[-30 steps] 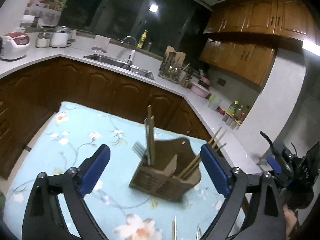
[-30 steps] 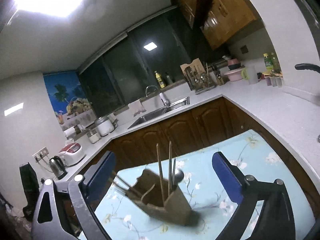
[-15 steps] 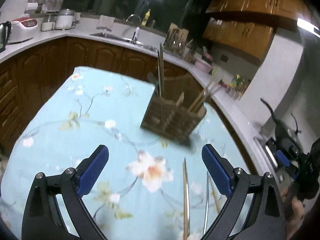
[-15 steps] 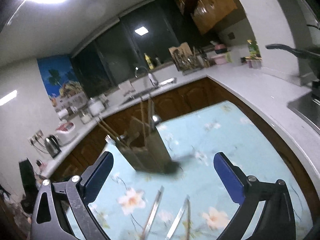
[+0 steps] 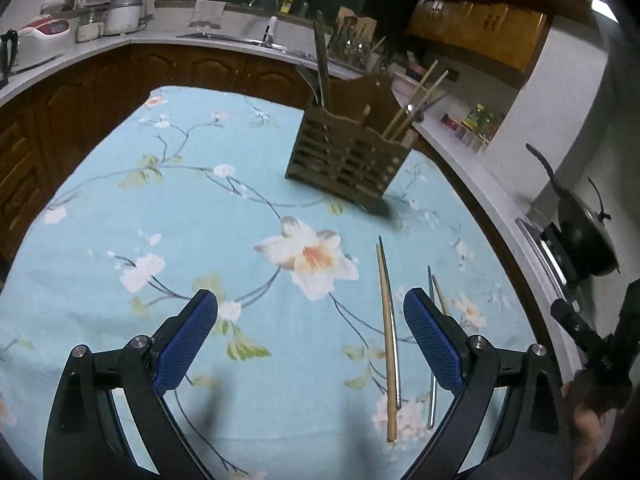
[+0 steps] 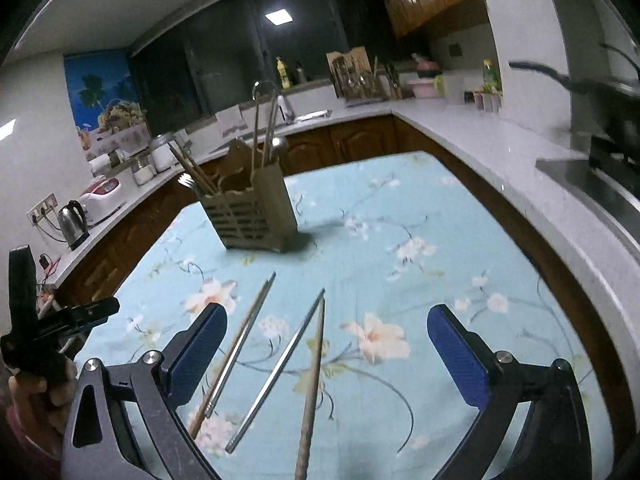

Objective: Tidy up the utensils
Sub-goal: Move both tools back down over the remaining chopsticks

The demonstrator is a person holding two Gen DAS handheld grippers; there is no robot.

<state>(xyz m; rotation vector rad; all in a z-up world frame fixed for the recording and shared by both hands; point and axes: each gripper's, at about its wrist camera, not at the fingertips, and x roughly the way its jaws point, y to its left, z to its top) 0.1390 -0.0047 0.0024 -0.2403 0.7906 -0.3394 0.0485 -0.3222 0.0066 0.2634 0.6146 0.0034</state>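
a table under a pale blue floral tablecloth (image 5: 168,216) stands in a dim kitchen ringed by white counters (image 6: 472,128) and brown wooden cabinets. the wooden utensil holder (image 5: 348,160) sits upright at its far side, and loose chopsticks (image 6: 276,368), wood and metal, lie in pairs on the near cloth. the left gripper (image 5: 310,340) and right gripper (image 6: 326,356) both hover above the cloth with jaws spread wide and empty, the chopsticks lying below them.

A home kitchen: sink (image 6: 308,114), wooden cabinets (image 5: 480,28), kettle (image 6: 73,224), floral-clothed table (image 5: 200,220)
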